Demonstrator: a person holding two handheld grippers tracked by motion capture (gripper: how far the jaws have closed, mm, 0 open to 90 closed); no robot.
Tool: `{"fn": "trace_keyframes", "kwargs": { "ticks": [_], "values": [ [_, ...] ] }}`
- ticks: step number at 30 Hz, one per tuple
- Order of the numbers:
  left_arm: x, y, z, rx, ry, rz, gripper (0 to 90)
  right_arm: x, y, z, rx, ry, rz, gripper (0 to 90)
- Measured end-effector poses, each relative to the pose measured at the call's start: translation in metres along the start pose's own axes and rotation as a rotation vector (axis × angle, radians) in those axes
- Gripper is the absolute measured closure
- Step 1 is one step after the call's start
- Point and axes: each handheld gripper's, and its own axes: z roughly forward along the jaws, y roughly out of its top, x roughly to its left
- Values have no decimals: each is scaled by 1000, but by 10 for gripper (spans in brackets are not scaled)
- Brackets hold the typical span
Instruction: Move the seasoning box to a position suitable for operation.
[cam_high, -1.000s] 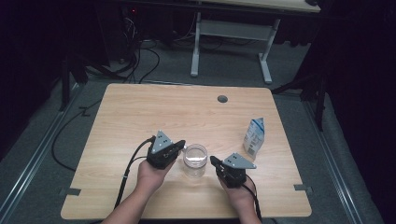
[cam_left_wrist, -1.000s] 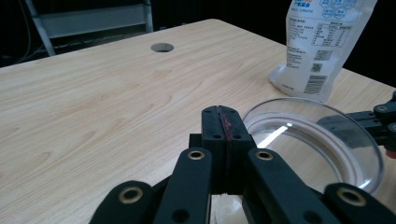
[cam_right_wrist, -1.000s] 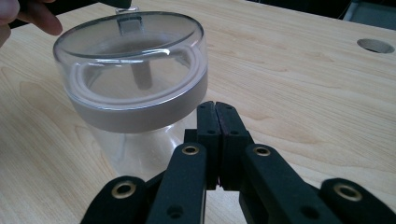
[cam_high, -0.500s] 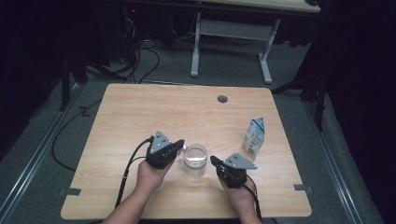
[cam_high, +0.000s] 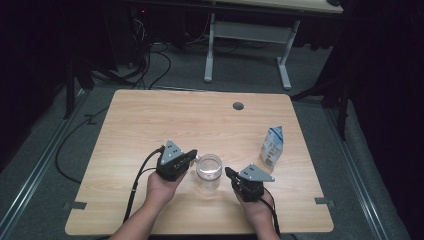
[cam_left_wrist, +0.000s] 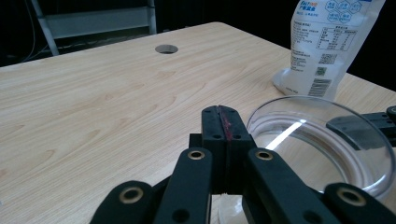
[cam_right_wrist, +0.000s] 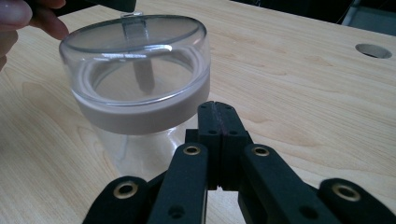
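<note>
Clear lidded jar (cam_high: 208, 170) btwn left gripper (cam_high: 192, 156) at 9 o'clock & right gripper (cam_high: 229, 172) at 3, both clenched empty. Pouch (cam_high: 272, 146) at 2 o'clock, top cut off in left gripper view.

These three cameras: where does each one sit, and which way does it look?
High view: above the person's edge of the table, looking forward and down; both forearms, left gripper and right gripper flank a lidded jar.
Left gripper view: rides the left gripper, looking across the table past the jar to a pouch; its shut jaws show.
Right gripper view: rides the right gripper, facing the jar; shut jaws, fingers.
Shared: all show the jar.
</note>
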Motion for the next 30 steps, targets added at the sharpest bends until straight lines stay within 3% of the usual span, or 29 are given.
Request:
{"fn": "trace_keyframes", "kwargs": {
  "ticks": [11, 17, 23, 28, 30],
  "values": [
    [2, -2, 2, 0, -5, -10, 900, 1, 4, -5, -30, -4, -3, 900],
    [2, -2, 2, -1, -8, -11, 900, 14, 15, -14, -82, 26, -31, 900],
    [2, -2, 2, -11, -14, -3, 900, 23, 19, -16, -91, 50, -48, 900],
    [5, -5, -9, -31, -9, -23, 900, 24, 20, -16, -89, 52, -49, 900],
    [3, -13, -16, -16, -5, -34, 900, 23, 20, -17, -90, 52, -47, 900]
  ]
}}
